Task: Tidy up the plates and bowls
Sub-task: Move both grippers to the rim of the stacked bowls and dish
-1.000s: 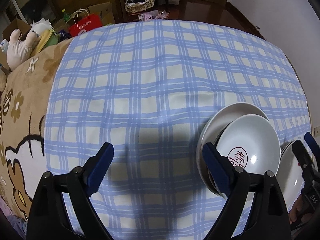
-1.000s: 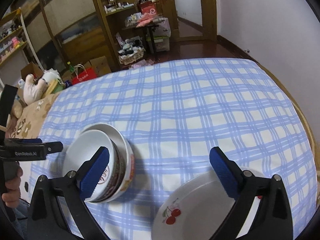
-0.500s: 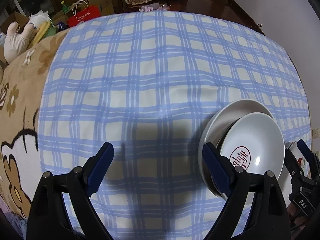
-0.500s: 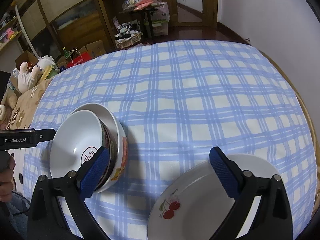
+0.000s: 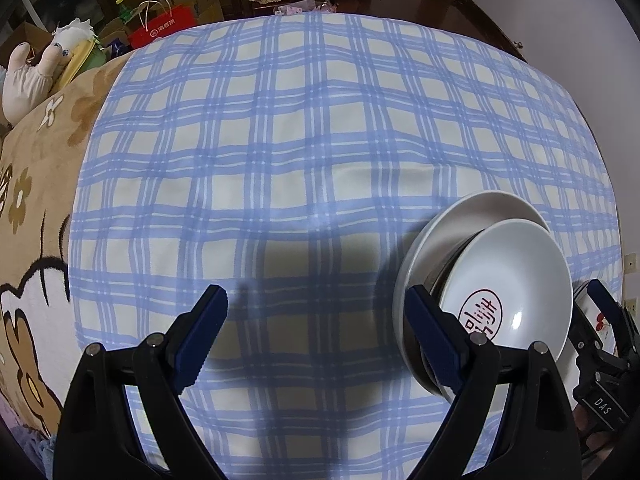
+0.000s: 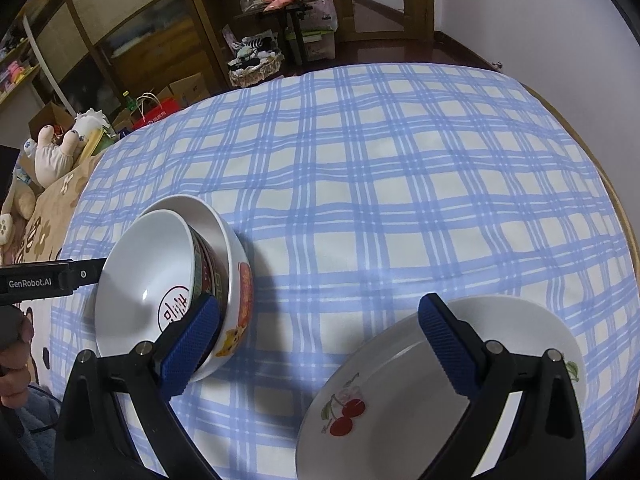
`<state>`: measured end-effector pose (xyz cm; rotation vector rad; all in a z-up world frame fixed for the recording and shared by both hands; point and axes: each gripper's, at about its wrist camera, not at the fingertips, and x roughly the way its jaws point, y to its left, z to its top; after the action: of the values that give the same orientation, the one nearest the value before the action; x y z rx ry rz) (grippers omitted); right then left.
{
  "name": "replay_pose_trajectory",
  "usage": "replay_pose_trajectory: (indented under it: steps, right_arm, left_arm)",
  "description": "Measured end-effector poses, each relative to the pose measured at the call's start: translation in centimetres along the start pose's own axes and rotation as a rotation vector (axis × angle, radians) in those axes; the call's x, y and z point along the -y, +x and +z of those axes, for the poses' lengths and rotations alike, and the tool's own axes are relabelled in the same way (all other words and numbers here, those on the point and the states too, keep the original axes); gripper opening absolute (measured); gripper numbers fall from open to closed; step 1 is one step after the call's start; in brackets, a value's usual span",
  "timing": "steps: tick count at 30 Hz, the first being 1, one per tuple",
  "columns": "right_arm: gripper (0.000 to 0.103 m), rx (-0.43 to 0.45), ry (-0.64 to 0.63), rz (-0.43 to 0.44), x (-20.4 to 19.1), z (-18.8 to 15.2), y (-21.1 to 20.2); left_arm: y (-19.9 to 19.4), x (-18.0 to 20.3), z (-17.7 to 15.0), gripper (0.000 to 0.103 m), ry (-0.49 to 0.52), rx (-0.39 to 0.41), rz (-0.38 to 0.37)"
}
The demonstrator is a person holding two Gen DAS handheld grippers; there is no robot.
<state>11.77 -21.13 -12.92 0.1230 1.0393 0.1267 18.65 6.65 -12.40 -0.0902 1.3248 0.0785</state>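
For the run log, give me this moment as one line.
left gripper: open, empty | right gripper: open, empty | nested white bowls | cherry-print white plate: on checked cloth

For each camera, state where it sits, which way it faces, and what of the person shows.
Left wrist: sits on the left gripper, looking steeply down at the checked cloth; no hand shows.
Right wrist: sits on the right gripper, facing down and across the cloth over the cherry plate; a hand shows at left.
Shared: the stacked bowls.
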Motion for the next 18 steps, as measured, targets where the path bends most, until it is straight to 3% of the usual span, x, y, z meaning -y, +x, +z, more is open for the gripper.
replay_pose_trajectory:
  steps: [18]
  right_arm:
    - [0.103, -0.016, 0.013, 0.013, -0.34, 0.16, 0.29]
  left_arm:
    - [0.14, 0.01, 0.05, 0.089, 0.001, 0.002, 0.01]
